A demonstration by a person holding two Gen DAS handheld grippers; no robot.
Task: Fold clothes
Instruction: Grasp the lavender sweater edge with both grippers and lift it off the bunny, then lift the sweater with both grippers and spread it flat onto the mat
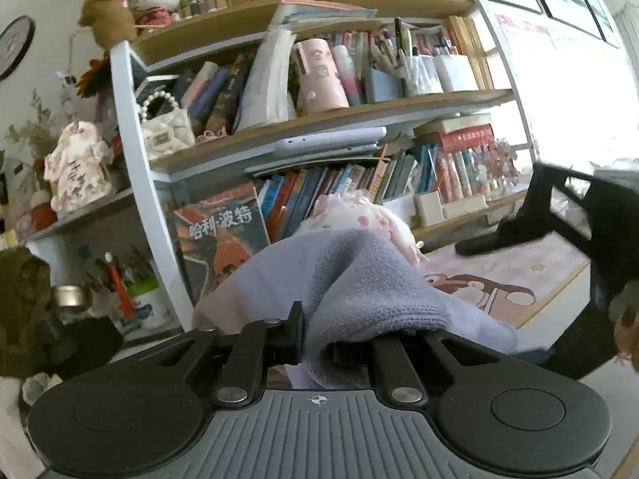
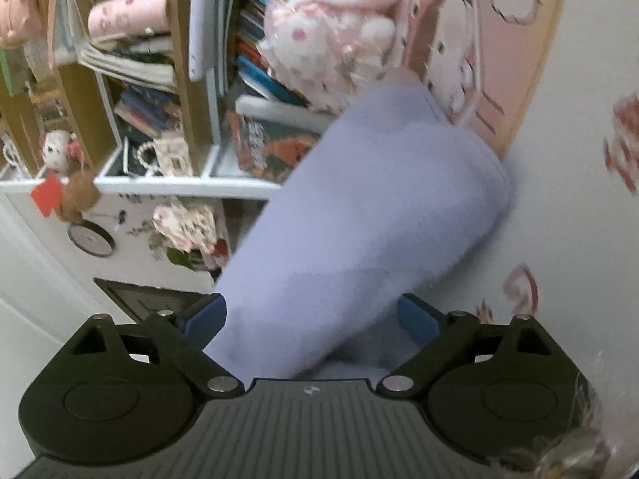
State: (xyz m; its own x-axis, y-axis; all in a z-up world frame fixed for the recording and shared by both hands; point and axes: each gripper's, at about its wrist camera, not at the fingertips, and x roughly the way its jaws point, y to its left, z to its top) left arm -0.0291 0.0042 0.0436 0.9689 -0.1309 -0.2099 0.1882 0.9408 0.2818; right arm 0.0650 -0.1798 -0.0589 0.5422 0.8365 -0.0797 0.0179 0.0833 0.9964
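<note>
A white-framed bookshelf (image 1: 279, 127) with wooden boards fills the back of the room, crammed with upright and leaning books, pen holders, plush toys and a quilted bag with a pearl handle (image 1: 165, 129). Strong daylight washes in from a window (image 1: 575, 92) at the right, overexposing that side. A pink cartoon-printed rug (image 1: 515, 275) lies on the pale floor below the shelf, and a round dark-rimmed clock (image 1: 14, 46) hangs on the white wall at the left.
</note>
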